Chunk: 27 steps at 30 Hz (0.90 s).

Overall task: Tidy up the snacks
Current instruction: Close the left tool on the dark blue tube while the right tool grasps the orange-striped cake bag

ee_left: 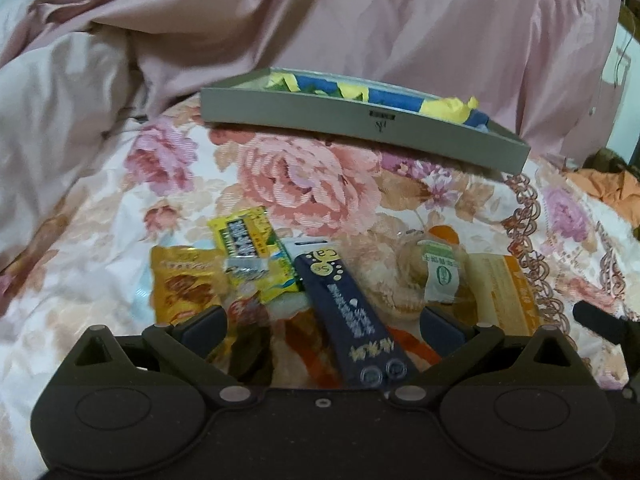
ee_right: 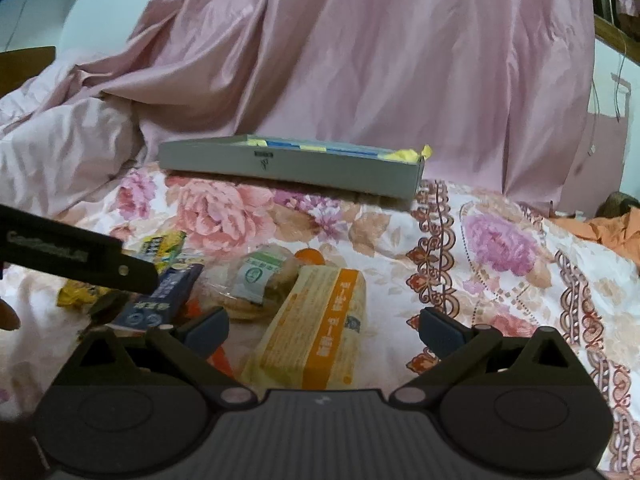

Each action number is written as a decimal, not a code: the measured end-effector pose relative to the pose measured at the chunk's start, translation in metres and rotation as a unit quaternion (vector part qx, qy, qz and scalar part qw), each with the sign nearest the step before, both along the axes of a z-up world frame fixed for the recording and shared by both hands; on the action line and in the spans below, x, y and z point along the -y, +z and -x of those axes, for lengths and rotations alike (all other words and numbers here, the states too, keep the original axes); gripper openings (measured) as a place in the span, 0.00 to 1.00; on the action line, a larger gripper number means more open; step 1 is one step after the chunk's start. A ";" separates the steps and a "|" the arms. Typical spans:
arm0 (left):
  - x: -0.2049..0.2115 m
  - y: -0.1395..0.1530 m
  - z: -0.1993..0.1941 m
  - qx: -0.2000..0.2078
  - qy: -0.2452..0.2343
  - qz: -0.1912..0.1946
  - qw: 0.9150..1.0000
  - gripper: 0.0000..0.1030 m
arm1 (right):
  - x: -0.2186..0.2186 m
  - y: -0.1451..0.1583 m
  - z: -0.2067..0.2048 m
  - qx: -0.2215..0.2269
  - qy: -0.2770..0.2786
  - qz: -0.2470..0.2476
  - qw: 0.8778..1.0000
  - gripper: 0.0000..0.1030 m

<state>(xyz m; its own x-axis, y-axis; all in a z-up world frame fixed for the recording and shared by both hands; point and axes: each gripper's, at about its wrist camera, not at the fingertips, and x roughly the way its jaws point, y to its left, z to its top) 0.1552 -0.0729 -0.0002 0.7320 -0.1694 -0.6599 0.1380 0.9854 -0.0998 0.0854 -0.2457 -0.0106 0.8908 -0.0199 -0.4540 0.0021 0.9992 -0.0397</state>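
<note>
A pile of snacks lies on a floral bedspread. My left gripper (ee_left: 322,326) is open over a dark blue packet (ee_left: 348,316) that lies between its fingers. Beside it are a yellow-green packet (ee_left: 256,254), a gold packet (ee_left: 184,284) and a clear-wrapped pastry (ee_left: 432,280). My right gripper (ee_right: 324,328) is open over a yellow-orange pack (ee_right: 320,328); the pastry (ee_right: 256,280) and blue packet (ee_right: 168,296) lie to its left. A grey shallow box (ee_left: 360,120), holding yellow and blue items, sits farther back; it also shows in the right wrist view (ee_right: 288,166).
A pink quilt (ee_left: 320,20) is heaped behind the box. Orange cloth (ee_right: 612,228) lies at the far right. The left gripper's body (ee_right: 76,252) juts in from the left of the right wrist view.
</note>
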 end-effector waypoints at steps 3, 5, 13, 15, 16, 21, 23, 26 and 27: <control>0.006 -0.004 -0.012 -0.010 -0.006 -0.003 1.000 0.99 | 0.001 -0.006 -0.008 -0.013 -0.001 -0.010 1.000 1.00; 0.010 -0.008 -0.018 -0.016 -0.007 -0.012 1.000 0.96 | 0.002 -0.008 -0.012 -0.016 -0.001 -0.014 1.000 1.00; 0.006 -0.014 -0.026 -0.034 -0.023 -0.016 0.999 0.75 | 0.006 -0.010 -0.017 -0.022 0.005 -0.030 0.999 1.00; 0.005 -0.015 -0.026 -0.039 -0.028 -0.009 0.999 0.69 | 0.005 -0.011 -0.018 -0.024 0.007 -0.032 0.999 1.00; 0.005 -0.016 -0.027 -0.041 -0.030 -0.006 0.999 0.66 | 0.004 -0.011 -0.018 -0.025 0.008 -0.031 0.999 1.00; 0.012 -0.017 -0.030 -0.047 -0.034 -0.014 0.998 0.62 | 0.001 -0.016 -0.021 -0.031 0.009 -0.030 0.999 0.98; 0.014 -0.017 -0.032 -0.049 -0.035 -0.020 0.998 0.60 | 0.001 -0.017 -0.023 -0.032 0.009 -0.031 0.999 0.97; 0.011 -0.017 -0.035 -0.055 -0.028 -0.010 0.998 0.50 | 0.001 -0.019 -0.027 -0.036 0.010 -0.035 0.999 0.97; 0.009 -0.017 -0.036 -0.057 -0.023 -0.011 0.998 0.46 | 0.001 -0.020 -0.028 -0.038 0.011 -0.036 0.999 0.97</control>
